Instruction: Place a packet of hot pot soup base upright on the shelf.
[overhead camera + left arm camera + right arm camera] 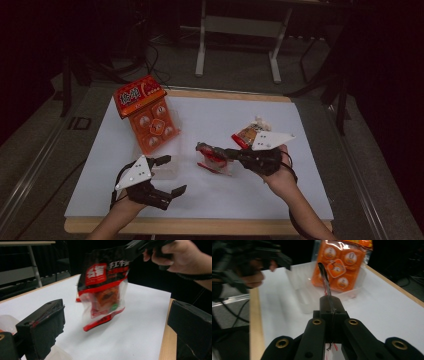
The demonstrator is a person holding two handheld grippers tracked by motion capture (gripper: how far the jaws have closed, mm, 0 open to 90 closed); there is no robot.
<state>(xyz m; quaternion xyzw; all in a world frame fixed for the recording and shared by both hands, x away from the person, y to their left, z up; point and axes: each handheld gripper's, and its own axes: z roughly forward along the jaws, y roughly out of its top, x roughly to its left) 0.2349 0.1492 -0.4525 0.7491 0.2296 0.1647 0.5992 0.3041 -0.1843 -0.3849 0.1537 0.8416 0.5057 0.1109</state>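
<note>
Sideways, right gripper (202, 148) over snack bag (214, 159)

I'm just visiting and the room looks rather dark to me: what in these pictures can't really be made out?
- Red snack bag: motion-blurred in the left gripper view, so its print is unreadable.
- Second packet: in the high view, partly behind the right gripper's grey plate.
- Clear container: faint against the white sheet in the high view; the left gripper hides part.
- Orange pack: top cut off in the right gripper view.

The edge of a snack bag (323, 277) is seen clamped between the closed black jaws of the right gripper (329, 305), with an orange multi-pack (339, 267) beyond.
</note>
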